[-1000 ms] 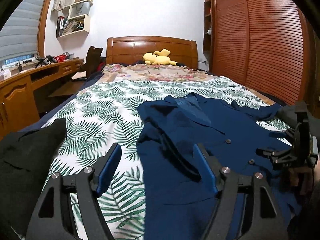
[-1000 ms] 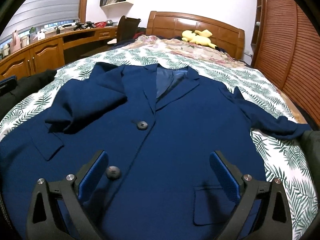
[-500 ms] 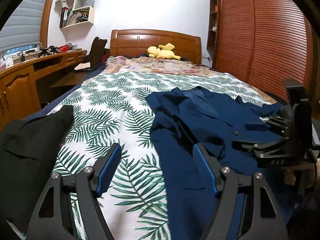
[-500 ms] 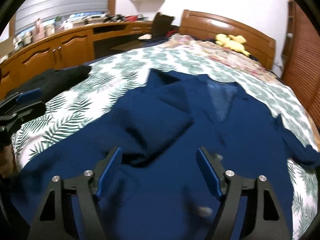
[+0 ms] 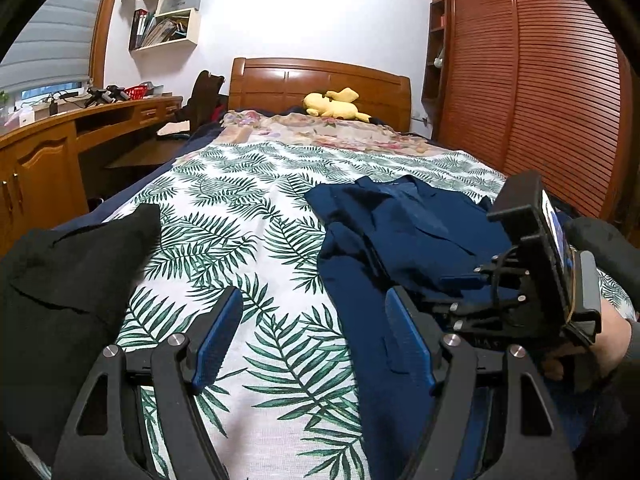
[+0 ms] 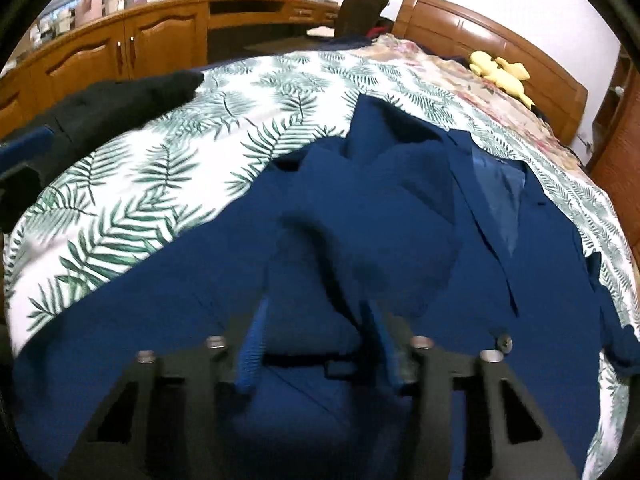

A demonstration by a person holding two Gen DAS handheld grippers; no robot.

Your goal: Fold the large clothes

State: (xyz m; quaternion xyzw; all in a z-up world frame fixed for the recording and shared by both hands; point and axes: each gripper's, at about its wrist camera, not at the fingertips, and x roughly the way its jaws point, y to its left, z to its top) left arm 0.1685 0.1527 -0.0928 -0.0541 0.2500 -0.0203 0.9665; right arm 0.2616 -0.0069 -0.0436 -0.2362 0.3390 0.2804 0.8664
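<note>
Where the leaf-print bedspread covers the bed, a navy blue blazer lies face up on its right half, collar toward the wooden headboard, one sleeve folded across the chest, the other trailing toward the right edge of the bed.

Left gripper: fingers spread wide, holding nothing, hovering above bare bedspread just beside the blazer's left edge; right fingertip over the navy cloth.

Right gripper: low over the blazer's lower front, near the folded sleeve's cuff; fingers drawn partway together with a gap remaining between them. Motion blur hides whether any cloth is pinched. Seen from the left wrist view, it sits over the blazer's lower right part, hand behind it.

Black garment: bunched at the bed's left edge, well apart from the blazer, a broad strip of open bedspread between them.

Yellow plush toy: at the headboard, on a floral cover; open bedspread between it and the collar.

Wooden desk along the left side; louvred wardrobe on the right.
</note>
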